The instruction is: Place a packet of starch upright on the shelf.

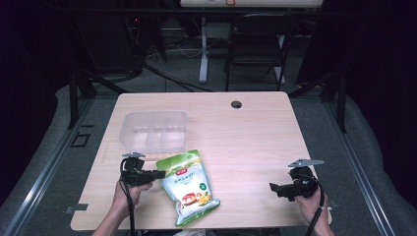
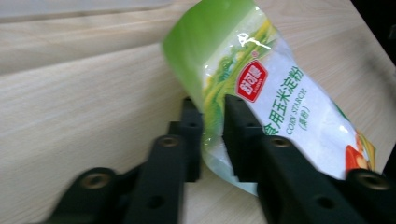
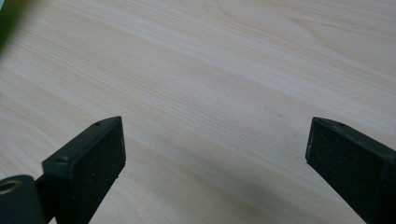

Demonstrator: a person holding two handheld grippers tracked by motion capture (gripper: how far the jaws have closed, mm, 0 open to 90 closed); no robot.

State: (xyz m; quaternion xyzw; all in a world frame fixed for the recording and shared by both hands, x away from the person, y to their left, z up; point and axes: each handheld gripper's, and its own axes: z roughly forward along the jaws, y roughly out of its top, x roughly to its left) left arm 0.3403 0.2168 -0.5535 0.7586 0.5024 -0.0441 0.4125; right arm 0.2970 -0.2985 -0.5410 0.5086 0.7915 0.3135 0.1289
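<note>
The left gripper (image 2: 212, 135) is clamped on the corn starch pouch (image 2: 261, 93) edge, pinched between its fingers; deeper purchase would likely prevent slipping. The right gripper (image 3: 215, 154) hangs spread, empty.

Left gripper (image 2: 212, 133) clamped on green corn starch bag (image 2: 275, 93), wooden table (image 2: 84, 93)

Both black claws, left claw (image 1: 162, 174) and right claw (image 1: 273, 187), carry grey three-cornered plates and trailing cables.
</note>
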